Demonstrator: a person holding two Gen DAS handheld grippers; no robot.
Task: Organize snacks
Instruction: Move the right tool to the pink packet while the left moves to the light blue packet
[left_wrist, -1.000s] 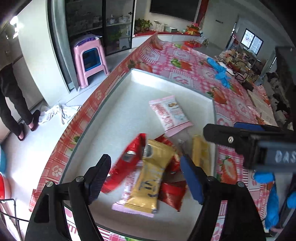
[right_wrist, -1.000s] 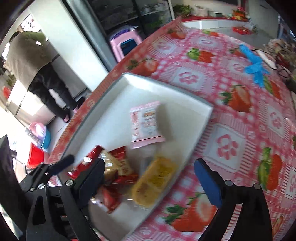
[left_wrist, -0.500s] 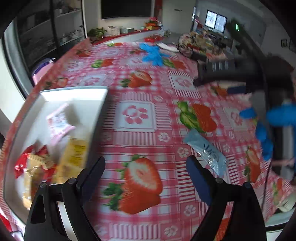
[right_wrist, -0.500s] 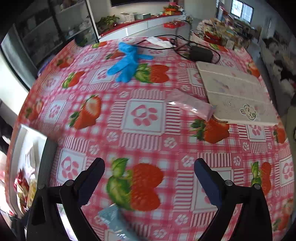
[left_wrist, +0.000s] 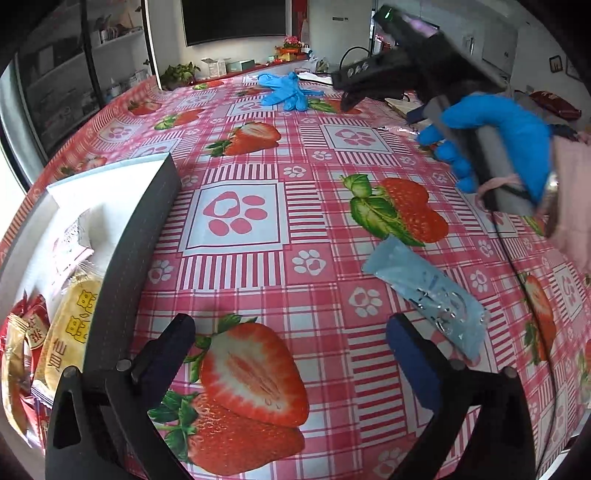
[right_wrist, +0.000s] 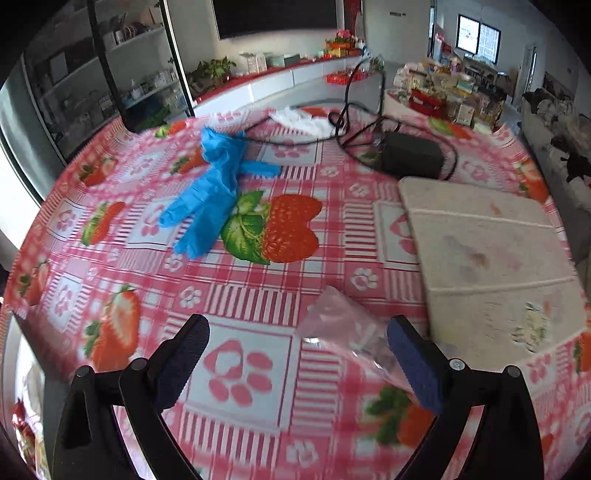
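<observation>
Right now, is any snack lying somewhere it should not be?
Yes. A light blue packet and a pink packet lie loose on the tablecloth, outside the tray that holds the other snacks.

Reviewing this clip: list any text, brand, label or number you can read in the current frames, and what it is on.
"DAS": white letters on the right gripper body, seen tilted in the left wrist view.
Yellow snack pack in the tray: large Chinese characters, too distorted to read reliably.
Blue packet: dark print, too blurred.
Pink packet: no readable print.
</observation>
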